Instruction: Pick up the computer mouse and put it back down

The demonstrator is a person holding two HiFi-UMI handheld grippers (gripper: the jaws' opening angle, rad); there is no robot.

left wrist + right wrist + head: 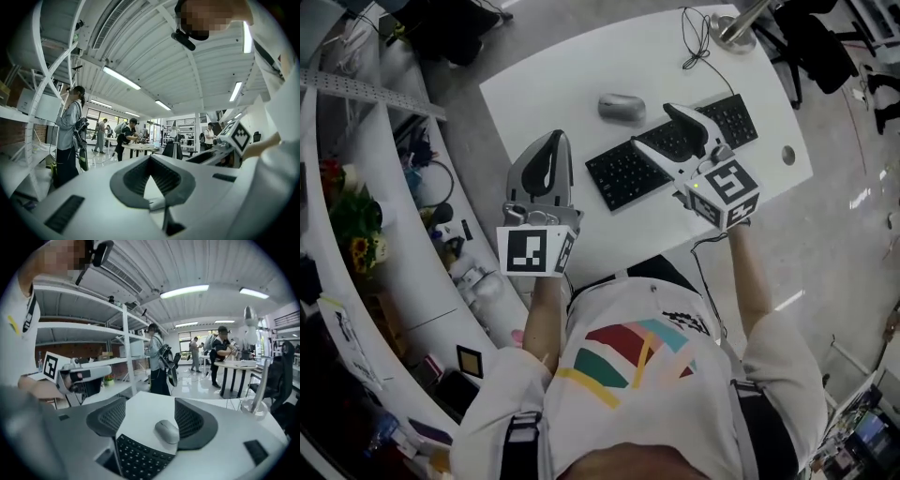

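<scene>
The computer mouse (167,431) is a smooth grey oval, lying flat and right way up on the white surface (544,84). It sits just ahead of the right hand-held gripper (150,401), between its spread jaws, nearer the right-hand pad, touching neither.

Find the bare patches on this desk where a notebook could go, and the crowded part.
Bare: the left end of the white rounded desk, from the grey oval mouse out to the edge; also the right end, between the black keyboard and the round hole. Crowded: the middle, where mouse and keyboard lie close, the open right tongs over the keys.
</scene>
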